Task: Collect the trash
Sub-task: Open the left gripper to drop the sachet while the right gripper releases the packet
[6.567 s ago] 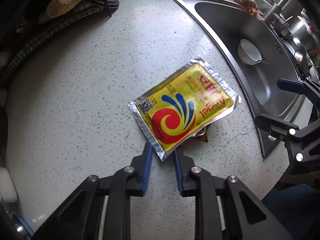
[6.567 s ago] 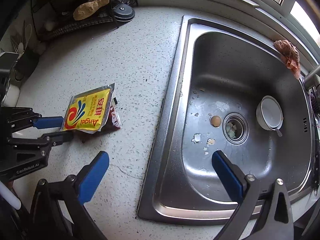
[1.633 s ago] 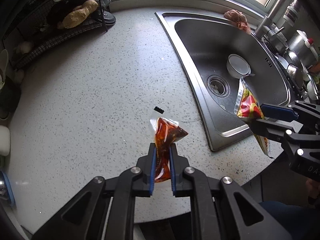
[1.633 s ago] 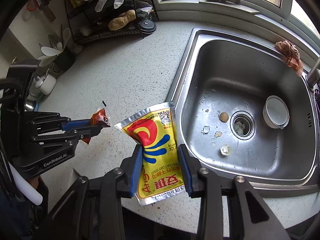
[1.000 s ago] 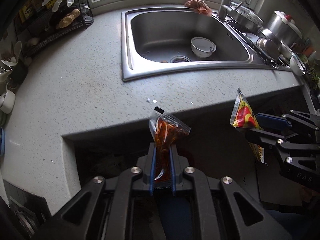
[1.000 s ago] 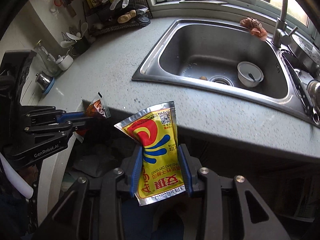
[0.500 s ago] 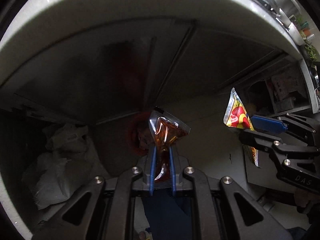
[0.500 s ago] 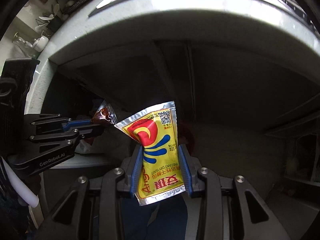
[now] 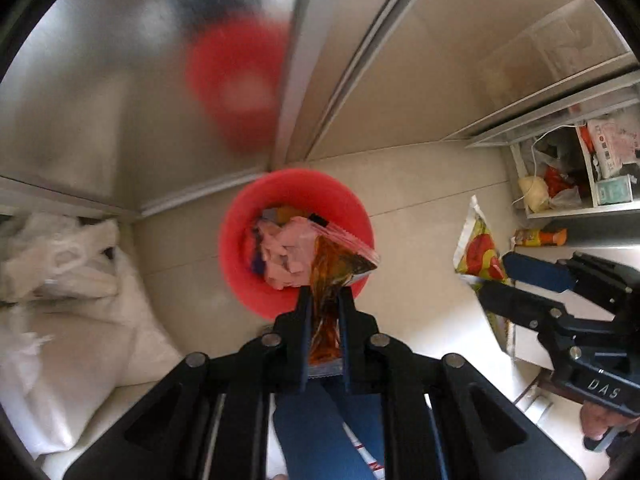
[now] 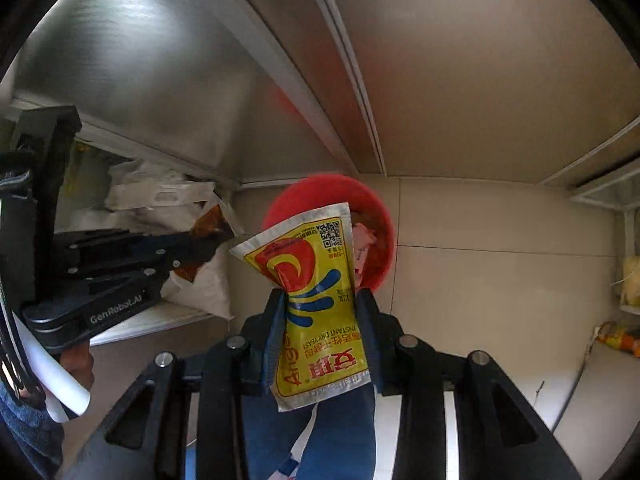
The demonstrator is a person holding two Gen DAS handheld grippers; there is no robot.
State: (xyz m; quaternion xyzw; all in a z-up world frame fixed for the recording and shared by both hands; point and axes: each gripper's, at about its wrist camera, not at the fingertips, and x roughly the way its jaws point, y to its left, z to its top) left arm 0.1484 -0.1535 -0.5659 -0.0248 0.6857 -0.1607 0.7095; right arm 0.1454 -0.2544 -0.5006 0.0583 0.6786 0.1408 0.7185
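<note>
Left wrist view. The left hand-held gripper [image 9: 324,312] points steeply down, its jaws clamped on a clear sauce sachet [image 9: 334,276] of reddish-brown stuff. The sachet's free top hangs just over the near rim of a red bin [image 9: 240,216] on the floor, which seems the reason for the pose: held nose-down above the opening so that a release would drop it straight in. The bin already carries pinkish crumpled paper [image 9: 288,248] and other scraps. White plastic bags [image 9: 64,272] are heaped to the bin's left against the cabinet panels. Off to the right the right hand-held gripper [image 9: 496,280] holds a yellow packet [image 9: 476,256] out beside the bin, not yet over it. On that tool's body the letters "DAS" can be read. An open shelf [image 9: 568,172] at far right holds bags and a box; their print is too small to read.

Right wrist view. The right hand-held gripper [image 10: 320,312] is closed across the middle of the yellow packet [image 10: 316,292], pinching it into a waist. Print on it, seen upside down: "Angel", "INSTANT DRY YEAST", red Chinese characters, a QR code and a red-and-blue swirl. Behind the packet's top the red bin [image 10: 384,216] shows, so this piece is lined up for the same drop. At left the other tool [image 10: 200,244] reads "GenRobot.AI" and grips the sachet [image 10: 212,220].
</note>
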